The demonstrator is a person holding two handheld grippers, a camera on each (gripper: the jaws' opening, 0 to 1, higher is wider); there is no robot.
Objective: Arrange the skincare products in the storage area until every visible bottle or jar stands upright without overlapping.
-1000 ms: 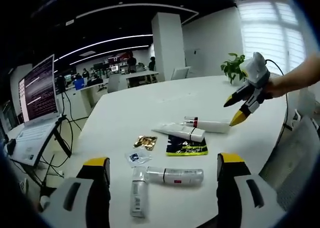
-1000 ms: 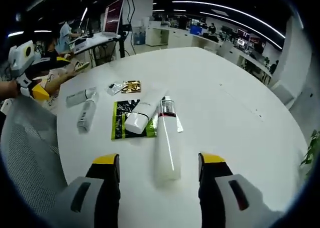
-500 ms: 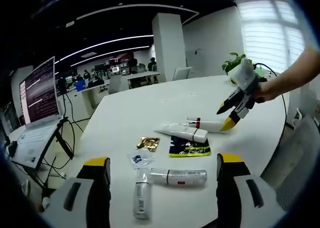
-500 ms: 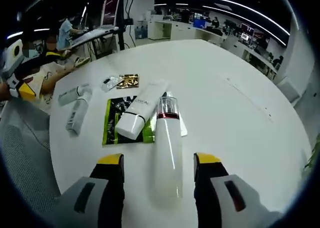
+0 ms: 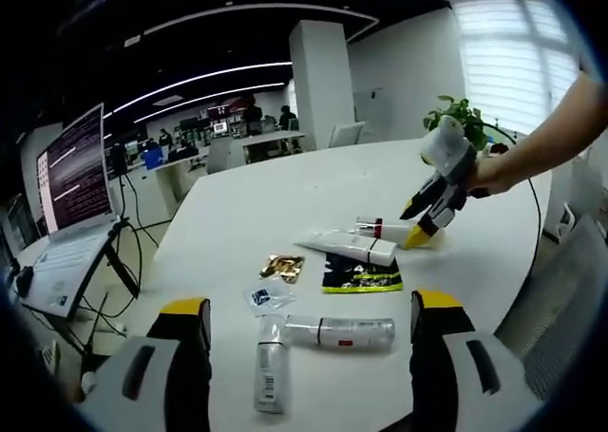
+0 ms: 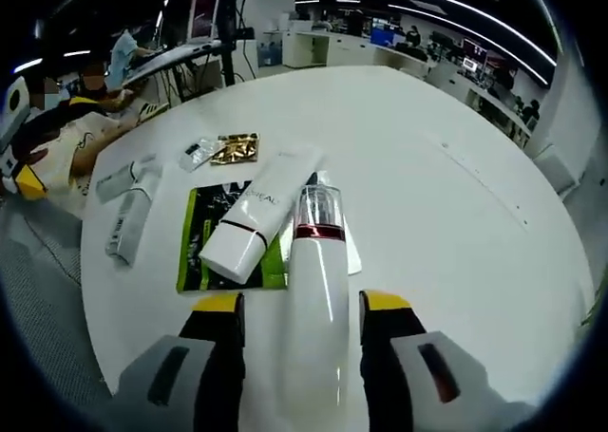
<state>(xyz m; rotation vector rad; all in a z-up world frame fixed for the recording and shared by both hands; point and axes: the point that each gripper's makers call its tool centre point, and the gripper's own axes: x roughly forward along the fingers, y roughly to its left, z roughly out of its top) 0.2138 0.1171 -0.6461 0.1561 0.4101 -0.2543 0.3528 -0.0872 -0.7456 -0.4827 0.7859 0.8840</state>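
Observation:
A white bottle with a red band and clear cap (image 6: 313,290) lies flat on the white table (image 6: 456,242). My right gripper (image 6: 302,304) is open, one jaw on either side of the bottle's body with a small gap each side. Beside it a white tube (image 6: 252,223) lies across a black-green packet (image 6: 195,252). In the left gripper view my left gripper (image 5: 309,304) is open and holds nothing. A clear bottle (image 5: 337,332) and a grey tube (image 5: 269,375) lie just beyond it. The right gripper (image 5: 423,225) hovers at the white bottle (image 5: 389,231).
A gold sachet (image 5: 282,266) and a clear sachet (image 5: 268,297) lie near the middle. A laptop (image 5: 71,180) stands on a stand to the left, a plant (image 5: 456,119) at the table's far side. A mesh chair (image 6: 38,290) is at the table's edge.
My right gripper has moved forward and down over the white bottle, its jaws now on both sides of it and a little narrower. The left gripper has barely moved.

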